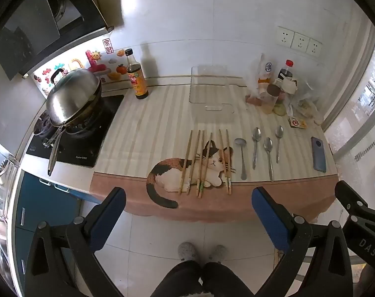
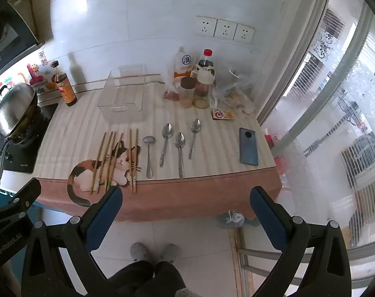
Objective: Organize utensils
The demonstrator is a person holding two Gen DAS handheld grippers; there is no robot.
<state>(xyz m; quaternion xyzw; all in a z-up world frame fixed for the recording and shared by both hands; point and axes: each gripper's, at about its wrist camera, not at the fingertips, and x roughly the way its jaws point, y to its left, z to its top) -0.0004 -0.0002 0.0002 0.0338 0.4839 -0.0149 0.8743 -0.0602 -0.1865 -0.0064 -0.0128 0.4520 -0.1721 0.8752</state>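
Hovering off the near table edge, I am holding both the left gripper [image 1: 188, 198] and right gripper [image 2: 186, 196] wide open and empty; chopsticks [image 1: 203, 162] are lying left of the spoons [image 1: 261, 152], near the clear box [image 1: 210, 90]

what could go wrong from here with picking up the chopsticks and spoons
1. The six wooden chopsticks lie close together with ends near the table's front edge; a nudge may knock some to the floor.
2. The four flat metal spoons lie flush on the cat-print tablecloth, so the fingers could slip or drag the cloth.
3. The clear plastic bin looks light; reaching in may push it toward the dark sauce bottle.
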